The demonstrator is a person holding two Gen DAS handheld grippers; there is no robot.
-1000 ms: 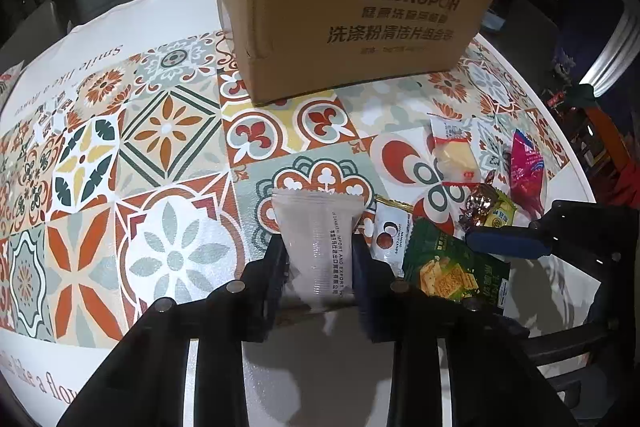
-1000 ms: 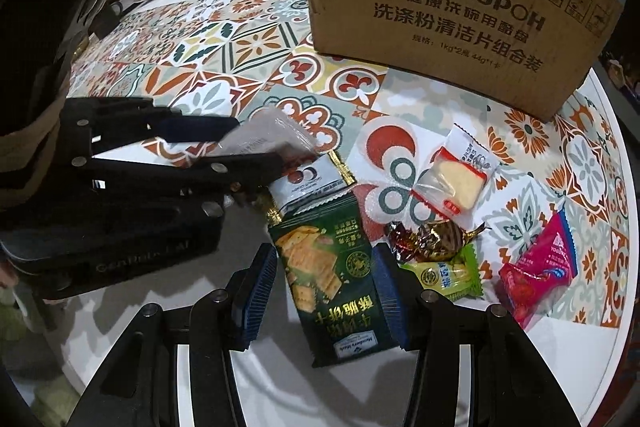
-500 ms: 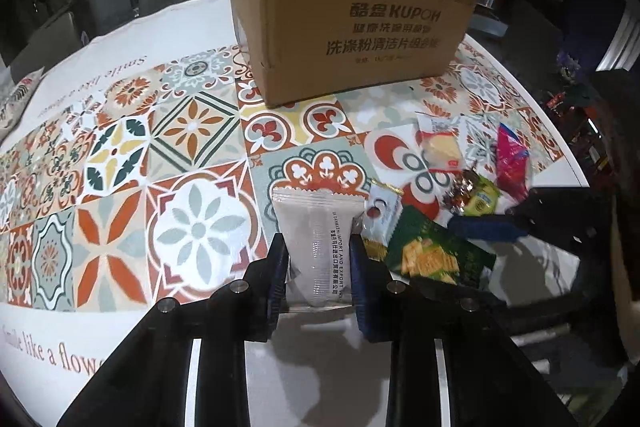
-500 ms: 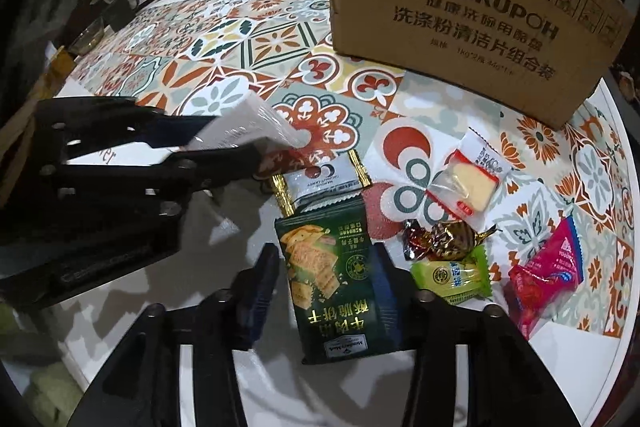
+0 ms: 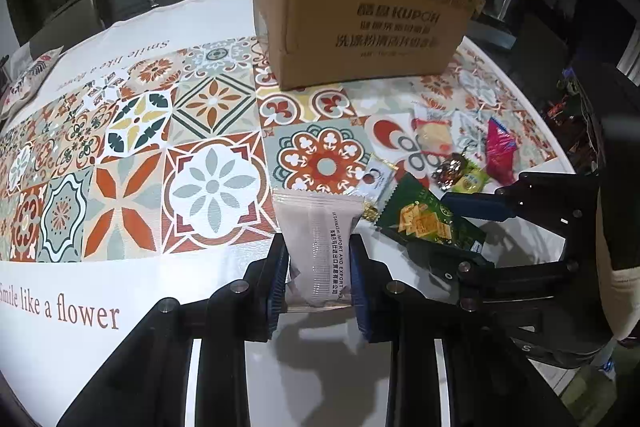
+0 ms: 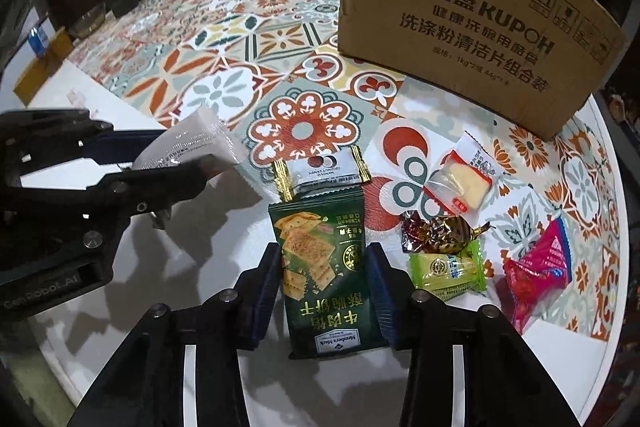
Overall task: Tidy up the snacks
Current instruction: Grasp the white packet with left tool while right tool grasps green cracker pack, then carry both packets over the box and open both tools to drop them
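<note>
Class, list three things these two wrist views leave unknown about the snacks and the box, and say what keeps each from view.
- Inside of the box: both views sit below its rim, so its walls hide the contents.
- Front of the white packet: left view shows only its seamed back; right view, an edge.
- Silver packet's lower edge: right view, green packet overlaps it.
</note>
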